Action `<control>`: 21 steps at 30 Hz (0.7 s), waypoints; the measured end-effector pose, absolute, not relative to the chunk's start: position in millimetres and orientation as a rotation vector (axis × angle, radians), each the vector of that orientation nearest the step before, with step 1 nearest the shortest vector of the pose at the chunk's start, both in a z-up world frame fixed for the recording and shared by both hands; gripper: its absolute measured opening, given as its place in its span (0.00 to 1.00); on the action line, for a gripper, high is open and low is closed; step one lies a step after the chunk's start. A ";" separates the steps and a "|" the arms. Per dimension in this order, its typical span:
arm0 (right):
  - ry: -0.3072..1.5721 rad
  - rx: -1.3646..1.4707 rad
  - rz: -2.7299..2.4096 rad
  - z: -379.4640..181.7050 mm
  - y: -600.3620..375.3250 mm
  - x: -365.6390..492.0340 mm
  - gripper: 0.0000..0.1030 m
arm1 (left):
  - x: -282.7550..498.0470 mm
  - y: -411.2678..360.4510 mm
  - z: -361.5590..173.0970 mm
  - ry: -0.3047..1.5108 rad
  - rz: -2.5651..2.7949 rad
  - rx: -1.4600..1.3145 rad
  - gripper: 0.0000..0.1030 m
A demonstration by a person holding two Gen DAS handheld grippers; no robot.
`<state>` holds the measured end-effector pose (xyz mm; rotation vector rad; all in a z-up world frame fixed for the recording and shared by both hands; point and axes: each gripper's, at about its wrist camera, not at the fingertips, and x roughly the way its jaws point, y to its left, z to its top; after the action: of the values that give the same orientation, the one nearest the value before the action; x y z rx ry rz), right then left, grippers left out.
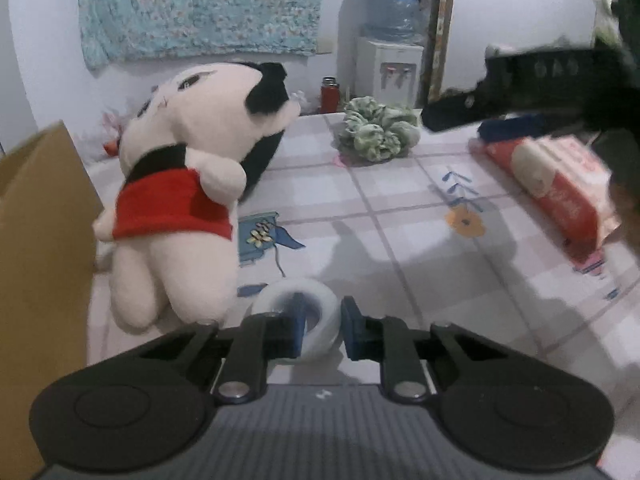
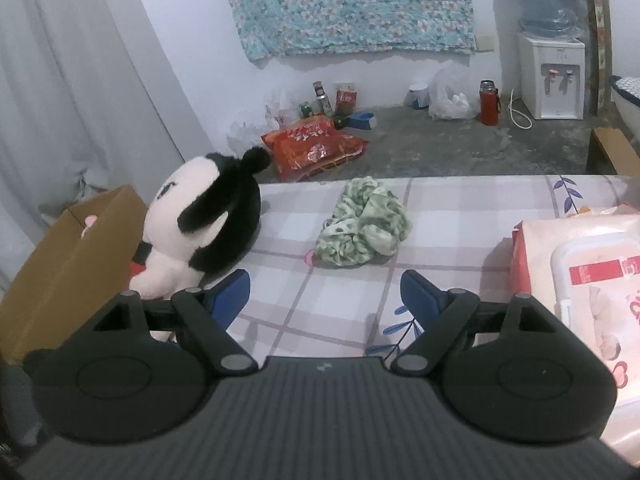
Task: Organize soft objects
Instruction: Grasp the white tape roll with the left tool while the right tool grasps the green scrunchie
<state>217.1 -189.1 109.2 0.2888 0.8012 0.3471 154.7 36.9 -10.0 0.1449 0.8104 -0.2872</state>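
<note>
A plush doll point(image 1: 180, 184) with a black-and-white head and red top lies on the checked cloth next to the cardboard box point(image 1: 36, 240); it also shows in the right wrist view point(image 2: 204, 228). A green scrunched cloth point(image 1: 378, 128) lies at the far edge, also seen ahead of the right gripper point(image 2: 362, 224). My left gripper point(image 1: 322, 326) is shut on a white tape roll point(image 1: 316, 300), one pad inside its hole. My right gripper point(image 2: 326, 300) is open and empty above the cloth; it appears blurred at upper right in the left wrist view point(image 1: 500, 92).
A red-and-white wipes pack point(image 1: 560, 188) lies at the right, close beside the right gripper point(image 2: 592, 300). The box point(image 2: 68, 264) stands at the table's left edge. Beyond the table are a water dispenser point(image 2: 554, 76), a red flask point(image 2: 489, 102) and a red bag point(image 2: 316, 148).
</note>
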 end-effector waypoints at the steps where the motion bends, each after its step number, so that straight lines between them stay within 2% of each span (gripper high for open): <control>1: 0.805 0.283 0.349 107.5 -187.3 216.9 0.80 | 153.4 36.9 -9.5 0.811 -0.297 0.150 0.19; 8: 0.815 0.291 0.334 101.3 -175.7 231.0 0.80 | 140.6 39.6 -9.1 0.780 -0.335 0.165 0.19; 14: 0.748 0.207 0.223 111.4 -164.2 273.1 0.78 | 139.2 43.3 -8.4 0.771 -0.348 0.156 0.19; 15: 0.746 0.184 0.197 111.5 -162.4 279.6 0.66 | 139.2 43.8 -8.4 0.771 -0.350 0.155 0.19; 16: 0.760 0.170 0.185 110.1 -161.1 287.0 0.48 | 139.1 44.6 -8.1 0.772 -0.352 0.153 0.19; 21: 0.849 0.107 0.180 94.5 -152.8 309.3 0.44 | 138.7 48.3 -7.8 0.772 -0.364 0.142 0.19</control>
<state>309.3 -152.8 94.5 0.1068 0.8486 0.1802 138.7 48.3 -7.8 0.1419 0.7716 -0.3642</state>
